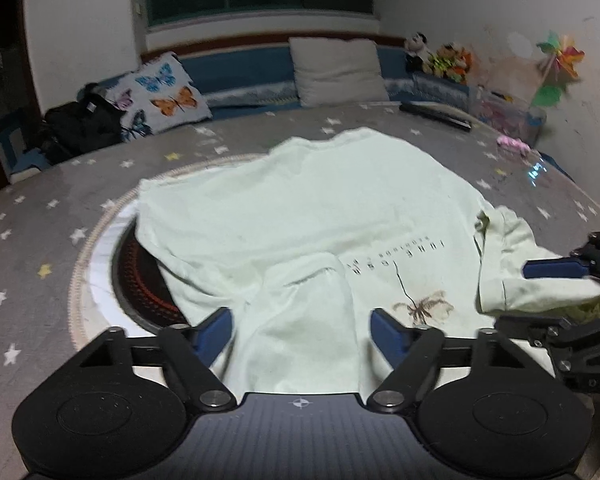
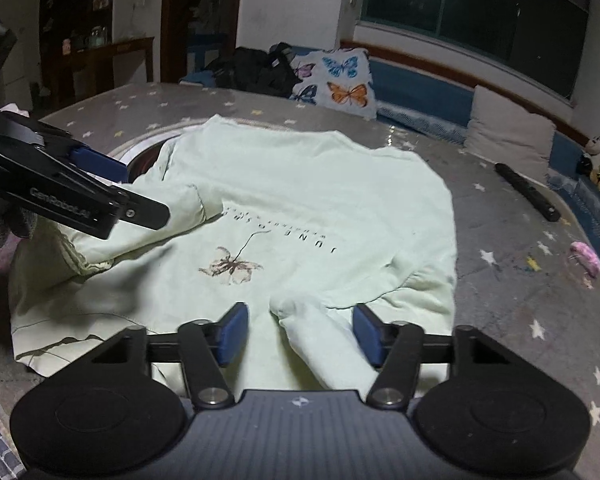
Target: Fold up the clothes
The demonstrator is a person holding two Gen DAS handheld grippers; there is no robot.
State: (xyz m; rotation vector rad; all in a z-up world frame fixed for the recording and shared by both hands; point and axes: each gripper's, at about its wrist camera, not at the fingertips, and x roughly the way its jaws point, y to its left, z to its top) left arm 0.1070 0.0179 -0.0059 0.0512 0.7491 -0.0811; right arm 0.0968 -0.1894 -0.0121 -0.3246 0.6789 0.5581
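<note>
Two grippers work one pale green shirt (image 1: 300,208) spread on the star-patterned table (image 1: 60,200). My left gripper (image 1: 302,330) and right gripper (image 2: 300,334) each have their fingers spread wide astride a sleeve, holding nothing, probably because both sleeves need folding across the body first. The shirt lies print-side up, showing a brown flower (image 2: 232,266) and dark lettering, sleeves rumpled inward, its far edge draped over a round mat (image 1: 140,276).

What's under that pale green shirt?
A round mat, with a dark red-ringed centre and pale fringed rim, peeks out at the shirt's left edge, on the starry grey cover. The rest of it is covered.
</note>
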